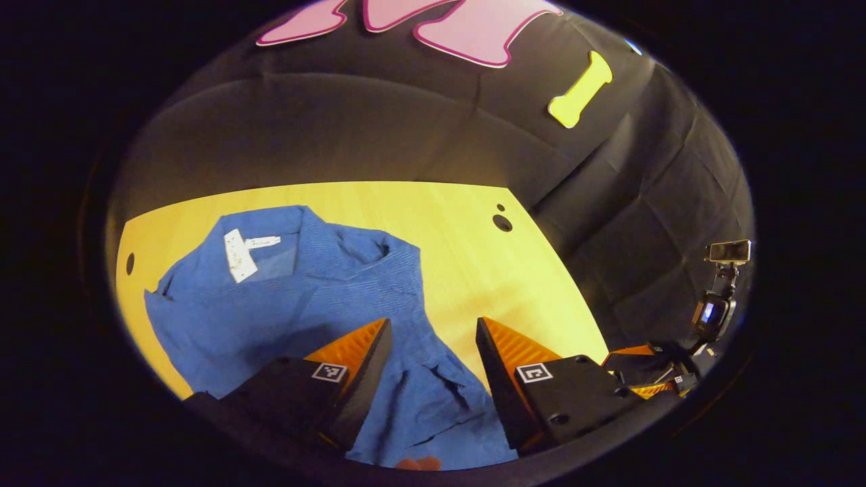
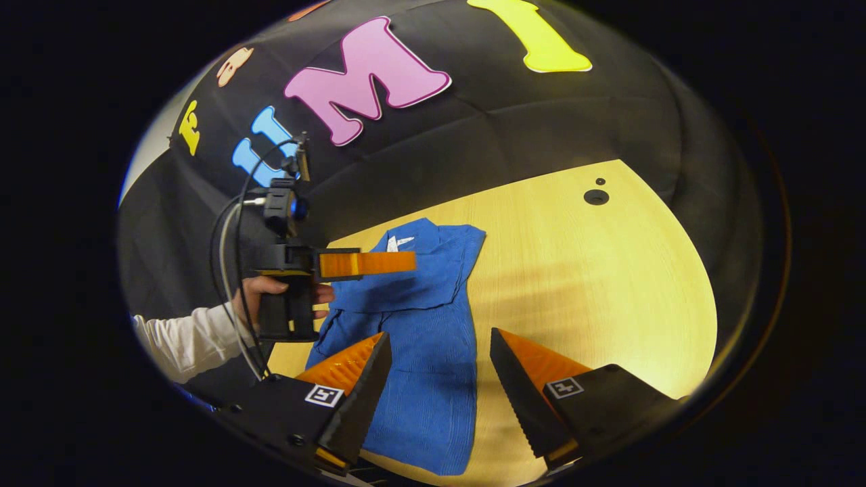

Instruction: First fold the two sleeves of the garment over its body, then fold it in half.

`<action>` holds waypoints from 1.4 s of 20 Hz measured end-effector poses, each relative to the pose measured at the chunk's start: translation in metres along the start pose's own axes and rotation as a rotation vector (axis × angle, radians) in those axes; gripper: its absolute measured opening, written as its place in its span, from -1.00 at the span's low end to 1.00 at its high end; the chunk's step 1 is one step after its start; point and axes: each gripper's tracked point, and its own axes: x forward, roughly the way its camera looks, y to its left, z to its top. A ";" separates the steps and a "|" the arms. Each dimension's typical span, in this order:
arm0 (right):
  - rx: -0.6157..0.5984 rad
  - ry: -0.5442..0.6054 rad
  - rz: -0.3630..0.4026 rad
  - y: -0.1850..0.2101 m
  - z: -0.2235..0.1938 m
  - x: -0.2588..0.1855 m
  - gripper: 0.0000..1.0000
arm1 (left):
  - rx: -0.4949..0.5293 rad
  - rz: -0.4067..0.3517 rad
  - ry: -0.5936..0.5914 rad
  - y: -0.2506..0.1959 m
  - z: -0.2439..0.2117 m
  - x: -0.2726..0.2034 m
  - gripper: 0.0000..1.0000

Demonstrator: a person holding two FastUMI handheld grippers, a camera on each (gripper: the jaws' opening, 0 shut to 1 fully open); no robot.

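— So, where's the blue shirt point(image 2: 419, 318)?
— Flat on the yellow wooden table point(image 2: 609, 284), collar at the far end, sleeves folded in.
— Grippers?
— Left gripper point(image 1: 433, 345) and right gripper point(image 2: 440, 358) both hover above it, fingers spread, gripping nothing.

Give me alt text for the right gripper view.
A blue garment lies on a yellow wooden table, sleeves folded over its body. The right gripper is open above its lower half, and a hand holds the left gripper over the collar end.

Blue garment point(image 2: 419, 338) flat on table, sleeves folded in.
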 end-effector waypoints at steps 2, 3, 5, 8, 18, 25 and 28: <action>-0.022 0.017 -0.015 0.003 -0.010 0.002 0.86 | -0.019 0.091 0.003 0.023 -0.029 -0.042 0.57; -0.029 0.024 -0.023 0.008 -0.016 0.001 0.86 | -0.037 0.137 0.007 0.036 -0.050 -0.064 0.49; -0.054 0.042 -0.050 0.016 -0.033 -0.002 0.86 | -0.063 0.207 0.038 0.054 -0.100 -0.104 0.60; -0.082 0.073 -0.068 0.033 -0.072 -0.012 0.86 | -0.140 0.297 0.086 0.082 -0.183 -0.157 0.66; -0.139 0.294 -0.304 0.025 -0.205 -0.029 0.94 | -0.318 0.432 0.243 0.135 -0.362 -0.227 0.67; -0.051 0.413 -0.464 -0.013 -0.247 -0.038 0.96 | -0.340 0.444 0.329 0.151 -0.397 -0.218 0.66; -0.045 0.432 -0.486 -0.021 -0.256 -0.040 0.95 | -0.336 0.468 0.347 0.159 -0.402 -0.217 0.67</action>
